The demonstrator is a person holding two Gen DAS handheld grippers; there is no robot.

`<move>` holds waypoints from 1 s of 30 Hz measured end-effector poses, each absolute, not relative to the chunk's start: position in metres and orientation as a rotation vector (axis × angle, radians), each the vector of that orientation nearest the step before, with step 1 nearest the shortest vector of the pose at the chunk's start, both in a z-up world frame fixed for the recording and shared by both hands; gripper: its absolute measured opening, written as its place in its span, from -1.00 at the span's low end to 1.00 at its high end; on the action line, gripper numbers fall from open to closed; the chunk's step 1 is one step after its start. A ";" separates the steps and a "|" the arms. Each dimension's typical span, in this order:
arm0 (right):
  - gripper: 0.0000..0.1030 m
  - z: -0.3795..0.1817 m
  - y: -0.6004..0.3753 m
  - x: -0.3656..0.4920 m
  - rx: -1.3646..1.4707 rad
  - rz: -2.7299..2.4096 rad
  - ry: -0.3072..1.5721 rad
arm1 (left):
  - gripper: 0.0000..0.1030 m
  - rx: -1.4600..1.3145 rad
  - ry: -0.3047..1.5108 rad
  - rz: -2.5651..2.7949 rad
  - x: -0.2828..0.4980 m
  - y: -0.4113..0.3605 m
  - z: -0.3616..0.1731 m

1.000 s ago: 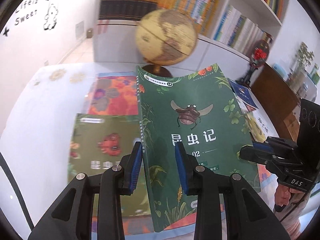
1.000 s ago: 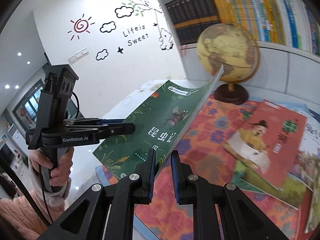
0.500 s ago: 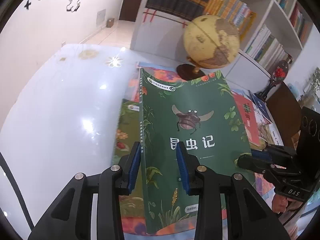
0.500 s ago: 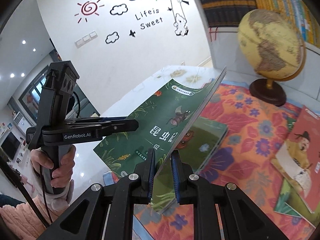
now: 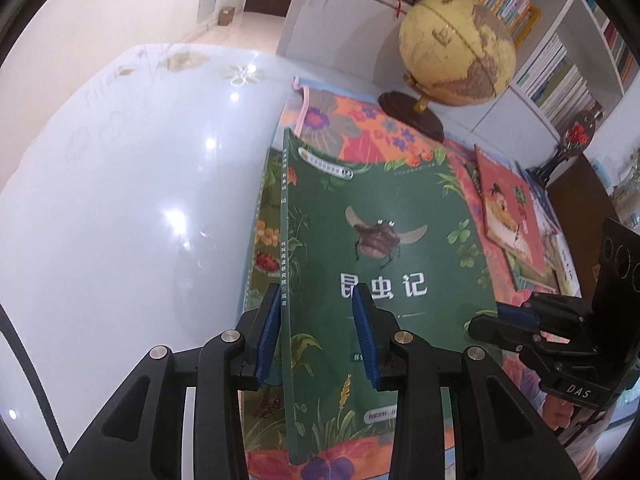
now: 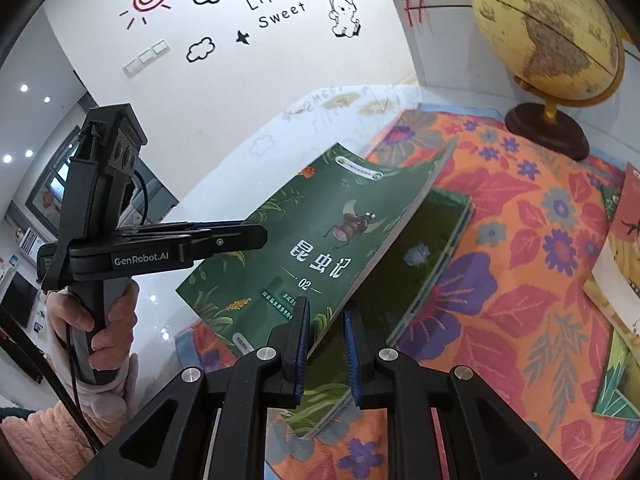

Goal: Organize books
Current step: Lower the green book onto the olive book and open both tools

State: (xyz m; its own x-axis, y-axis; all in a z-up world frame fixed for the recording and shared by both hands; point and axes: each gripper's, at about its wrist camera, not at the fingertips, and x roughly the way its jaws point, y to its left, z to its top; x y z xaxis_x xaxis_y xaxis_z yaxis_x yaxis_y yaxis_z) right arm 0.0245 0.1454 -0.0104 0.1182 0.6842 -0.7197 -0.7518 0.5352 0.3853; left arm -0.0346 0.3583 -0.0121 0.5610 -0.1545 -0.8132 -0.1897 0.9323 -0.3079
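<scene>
We hold the green book (image 5: 384, 264) by two edges: our left gripper (image 5: 316, 336) is clamped on its spine edge, our right gripper (image 6: 326, 348) on its open page edge. The book tilts, spine side high, its long axis running from near us toward the far globe (image 5: 456, 48), just above another green book (image 6: 420, 256) on the flowered cloth (image 6: 520, 264).

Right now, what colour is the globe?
Yellowish tan globe with brown land, clearest in the left wrist view.
</scene>
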 end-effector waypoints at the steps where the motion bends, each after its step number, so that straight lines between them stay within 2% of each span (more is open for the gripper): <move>1: -0.69 -0.012 0.144 0.026 -0.077 1.048 1.007 | -0.39 -0.375 0.987 0.029 -0.034 0.359 -0.014; 18: -0.68 -0.030 0.143 0.027 -0.070 1.027 1.065 | -0.34 -0.305 1.028 0.079 -0.037 0.358 -0.022; 30: -0.59 -0.038 0.143 0.029 -0.060 1.011 1.100 | -0.29 -0.299 1.017 0.125 -0.036 0.362 -0.024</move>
